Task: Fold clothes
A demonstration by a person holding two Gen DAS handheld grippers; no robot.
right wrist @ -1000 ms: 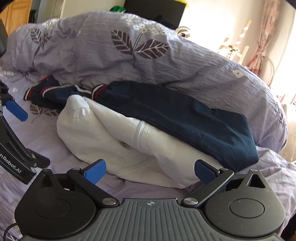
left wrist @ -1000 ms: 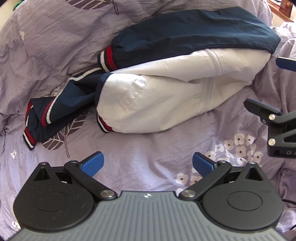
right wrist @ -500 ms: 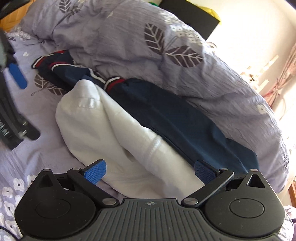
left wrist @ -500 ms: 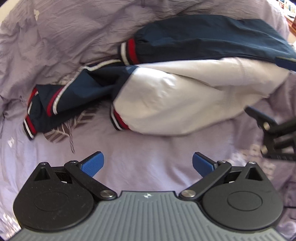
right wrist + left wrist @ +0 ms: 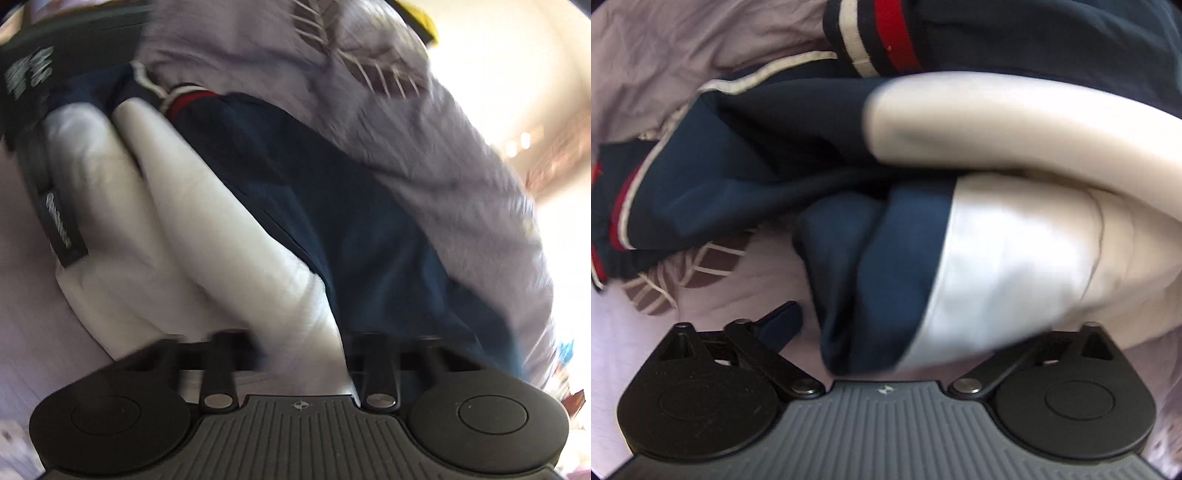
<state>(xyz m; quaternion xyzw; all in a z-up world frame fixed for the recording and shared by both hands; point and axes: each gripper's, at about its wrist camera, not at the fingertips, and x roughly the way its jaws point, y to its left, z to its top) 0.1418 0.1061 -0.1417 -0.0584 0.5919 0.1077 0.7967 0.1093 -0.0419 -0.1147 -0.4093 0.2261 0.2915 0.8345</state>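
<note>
Navy-and-white jacket lying bunched on the lilac duvet, both grippers closing on it.

The left gripper is closing around the navy-white fold, one blue pad showing clear of the cloth. Only the right view is showing the right gripper narrowing on white fabric, apparently pinching it through the blur, with the duvet mound crowding behind; open bedding is lying left.

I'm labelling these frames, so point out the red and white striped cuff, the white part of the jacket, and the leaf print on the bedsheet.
striped cuff [image 5: 882, 35]: left wrist view, on the red band.
white part of the jacket [image 5: 1015, 266]: left wrist view, on the white panel's middle.
leaf print [image 5: 687, 273]: left wrist view, on the brown leaf under the navy sleeve.
</note>
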